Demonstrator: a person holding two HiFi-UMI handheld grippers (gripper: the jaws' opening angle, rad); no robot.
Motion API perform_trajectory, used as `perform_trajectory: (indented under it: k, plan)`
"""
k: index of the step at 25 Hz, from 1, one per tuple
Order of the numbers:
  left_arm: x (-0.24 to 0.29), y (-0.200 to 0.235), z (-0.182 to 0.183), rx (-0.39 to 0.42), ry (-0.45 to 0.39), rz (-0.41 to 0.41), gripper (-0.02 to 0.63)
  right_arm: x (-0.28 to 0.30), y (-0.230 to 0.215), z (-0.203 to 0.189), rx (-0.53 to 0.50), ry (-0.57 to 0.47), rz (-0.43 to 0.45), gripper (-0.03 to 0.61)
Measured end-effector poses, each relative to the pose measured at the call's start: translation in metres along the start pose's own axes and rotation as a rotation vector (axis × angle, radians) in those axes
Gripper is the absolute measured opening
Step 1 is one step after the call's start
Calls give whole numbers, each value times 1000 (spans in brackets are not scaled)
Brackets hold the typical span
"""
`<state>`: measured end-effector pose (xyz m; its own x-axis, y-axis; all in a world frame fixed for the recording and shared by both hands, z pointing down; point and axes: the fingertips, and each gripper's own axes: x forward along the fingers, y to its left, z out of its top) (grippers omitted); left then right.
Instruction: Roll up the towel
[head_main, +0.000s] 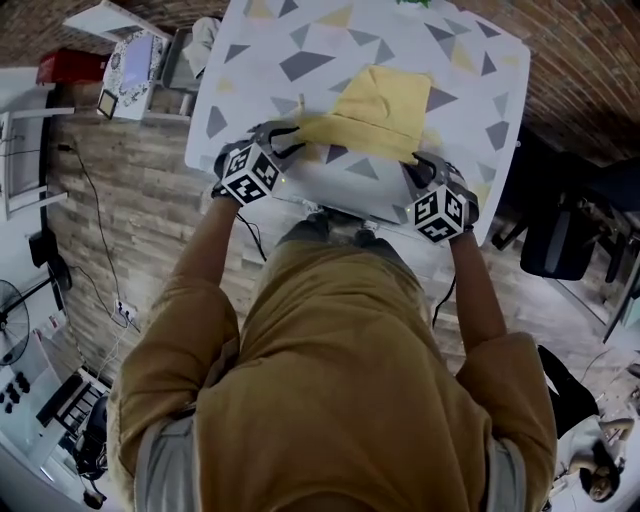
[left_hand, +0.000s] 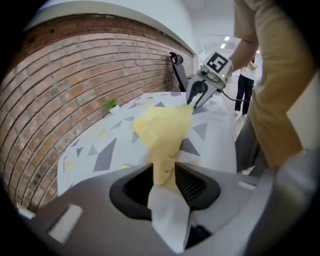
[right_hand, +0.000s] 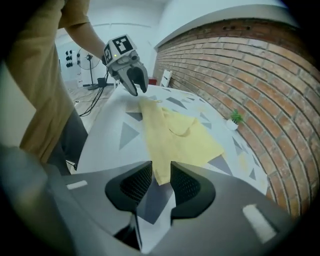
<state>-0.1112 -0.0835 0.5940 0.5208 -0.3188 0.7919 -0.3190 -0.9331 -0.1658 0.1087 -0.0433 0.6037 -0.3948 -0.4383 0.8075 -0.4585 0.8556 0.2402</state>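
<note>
A yellow towel (head_main: 385, 105) lies on the white table (head_main: 300, 60) with grey and yellow triangles; its near edge is gathered into a thick fold. My left gripper (head_main: 285, 132) is at the fold's left end. In the left gripper view the towel (left_hand: 162, 130) rises as a bunched ridge into my left gripper (left_hand: 164, 177), which is shut on it. My right gripper (head_main: 418, 165) is at the fold's right end. In the right gripper view the towel's (right_hand: 185, 135) corner lies flat and unbunched between the slightly parted jaws of my right gripper (right_hand: 161, 177).
A small potted plant (right_hand: 233, 120) stands at the table's far side by the brick wall. A dark chair (head_main: 560, 240) is on the right of the table. The table's near edge runs just behind both grippers, against the person's body. Cables lie on the floor at left.
</note>
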Motion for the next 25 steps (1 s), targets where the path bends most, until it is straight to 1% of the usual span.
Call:
perform_trajectory:
  k: [5,9,13,17,18,21,22,24,25]
  plan:
    - [16,-5,-5,-33,15,-18,195,9,-2,0,-13,20,2,97]
    - [18,-5,-9,-15,27,-20,195,12,1,-4,-33,44,16,97]
    - [20,-5,-13,1,40,-17,195,14,3,-9,-20,55,20,97]
    - [22,-8,-18,9,55,-34,193,16,3,-11,-9,61,25,95]
    - [23,-7,-19,10,57,-35,188,16,3,-11,-7,61,26,95]
    - [23,-5,-23,-3,61,-32,138,16,3,-11,11,57,41,89]
    - [23,-5,-24,-9,61,-33,135,16,4,-11,16,57,47,83]
    - [23,-6,-25,-11,60,-35,124,16,6,-12,16,60,48,58]
    - [23,-6,-24,-12,58,-33,94,16,6,-12,16,61,43,31]
